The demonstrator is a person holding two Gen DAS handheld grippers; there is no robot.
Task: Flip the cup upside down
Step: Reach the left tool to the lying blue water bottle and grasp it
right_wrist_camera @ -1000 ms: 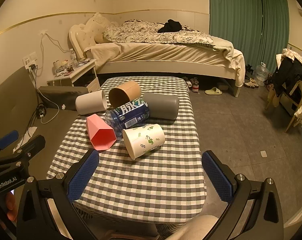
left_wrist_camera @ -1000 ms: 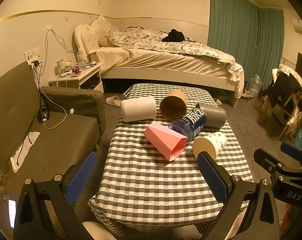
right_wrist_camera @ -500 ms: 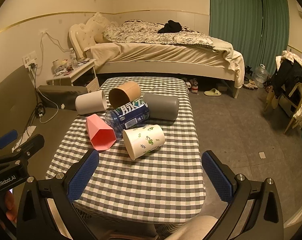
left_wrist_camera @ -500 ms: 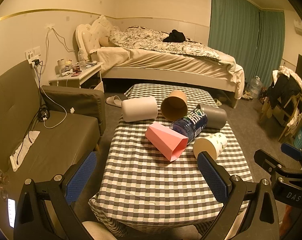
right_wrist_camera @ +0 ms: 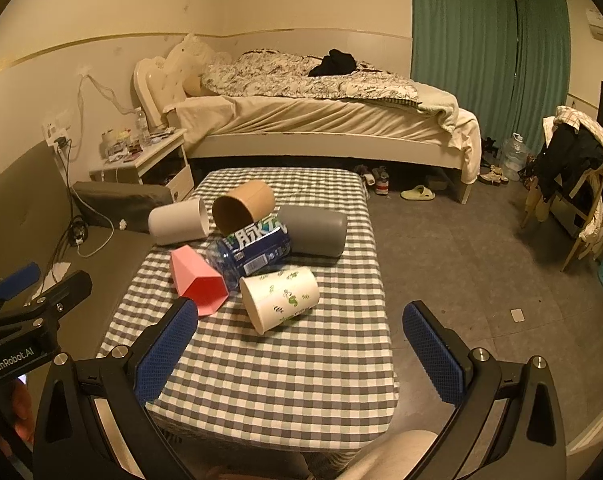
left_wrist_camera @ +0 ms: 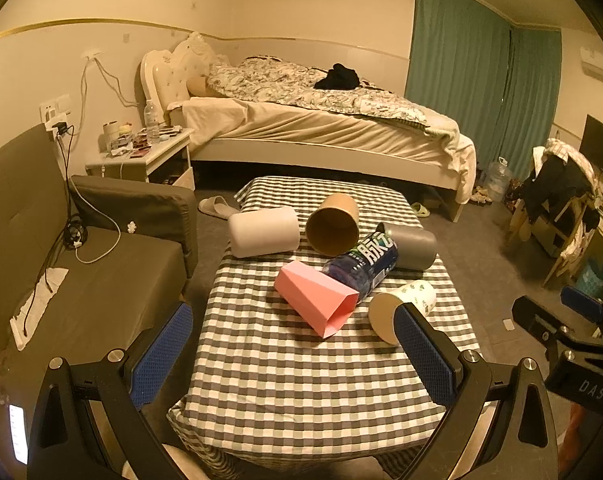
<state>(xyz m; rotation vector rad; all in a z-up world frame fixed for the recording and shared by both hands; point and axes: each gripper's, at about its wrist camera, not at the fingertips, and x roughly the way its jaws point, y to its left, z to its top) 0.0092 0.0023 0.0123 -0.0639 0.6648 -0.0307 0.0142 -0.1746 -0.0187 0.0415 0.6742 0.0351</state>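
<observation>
Several cups lie on their sides on the checked table [left_wrist_camera: 285, 364] [right_wrist_camera: 285, 372]: a white cup with green leaf print [left_wrist_camera: 403, 308] [right_wrist_camera: 281, 296], a pink angular cup [left_wrist_camera: 315, 296] [right_wrist_camera: 197, 280], a brown paper cup [left_wrist_camera: 333, 224] [right_wrist_camera: 241, 210], a white cup [left_wrist_camera: 263, 230] [right_wrist_camera: 177, 222] and a grey cup [left_wrist_camera: 411, 242] [right_wrist_camera: 313, 230]. A blue-labelled bottle [left_wrist_camera: 365, 262] [right_wrist_camera: 253, 250] lies among them. My left gripper [left_wrist_camera: 293, 352] hovers open over the near table edge. My right gripper [right_wrist_camera: 301, 356] is open too, short of the leaf-print cup. Both hold nothing.
A grey sofa [left_wrist_camera: 81, 280] runs along the table's left side. Behind the table stand a bed [left_wrist_camera: 321, 128] and a cluttered nightstand [left_wrist_camera: 141, 152]. Bare floor [right_wrist_camera: 481, 260] lies right of the table, with a clothes-covered chair [right_wrist_camera: 577, 172] beyond.
Both views have shifted only slightly; the cups and bottle lie where they were and both grippers stay open.
</observation>
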